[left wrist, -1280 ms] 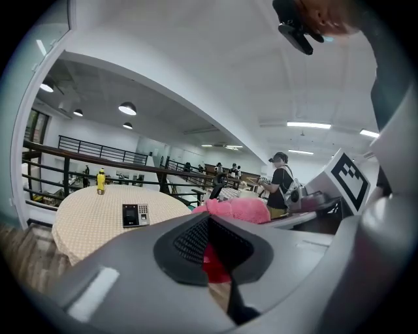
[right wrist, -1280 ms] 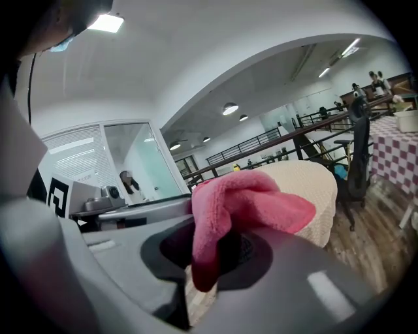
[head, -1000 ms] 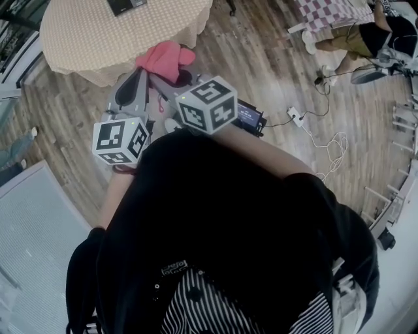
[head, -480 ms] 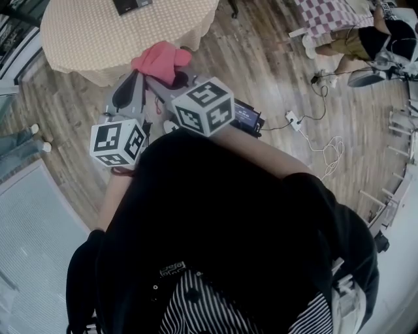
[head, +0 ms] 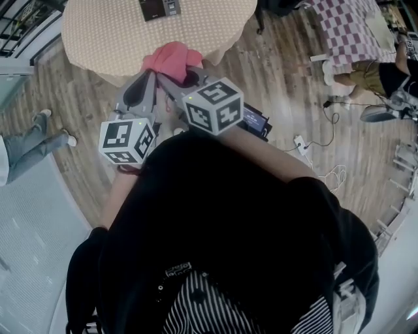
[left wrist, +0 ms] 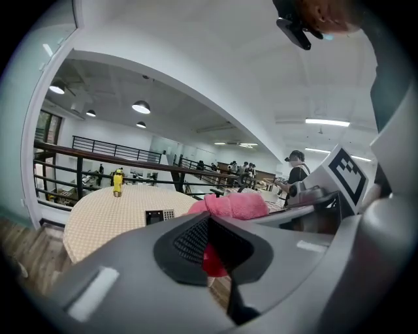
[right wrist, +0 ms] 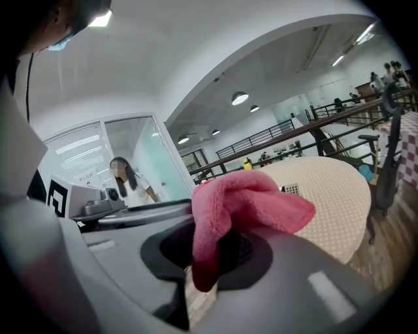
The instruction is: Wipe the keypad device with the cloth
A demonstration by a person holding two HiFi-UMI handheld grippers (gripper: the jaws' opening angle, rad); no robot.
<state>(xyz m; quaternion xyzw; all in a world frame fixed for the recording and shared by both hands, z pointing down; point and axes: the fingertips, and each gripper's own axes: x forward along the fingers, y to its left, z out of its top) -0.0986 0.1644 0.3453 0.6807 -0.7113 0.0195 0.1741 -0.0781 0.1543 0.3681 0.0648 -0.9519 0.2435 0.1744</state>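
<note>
A round table (head: 104, 32) with a beige dotted cover stands ahead, and the small dark keypad device (head: 157, 8) lies on it at the head view's top edge. My right gripper (head: 172, 77) is shut on a pink cloth (head: 171, 57), held in the air just short of the table's near rim. In the right gripper view the cloth (right wrist: 245, 202) bulges out above the jaws, with the keypad device (right wrist: 291, 189) far behind it. My left gripper (head: 150, 75) is alongside, shut and holding nothing. The keypad device (left wrist: 159, 216) shows beyond its jaws too.
A yellow bottle (left wrist: 117, 181) stands at the table's far side. A dark screen device (head: 256, 121) sits low behind the right gripper. A power strip with cable (head: 304, 145) lies on the wood floor. People stand at left (head: 32, 140) and upper right (head: 369, 78).
The table has come further into view and the keypad device now shows whole. Both grippers have edged toward the table, the cloth still held. The person at left has walked nearer.
</note>
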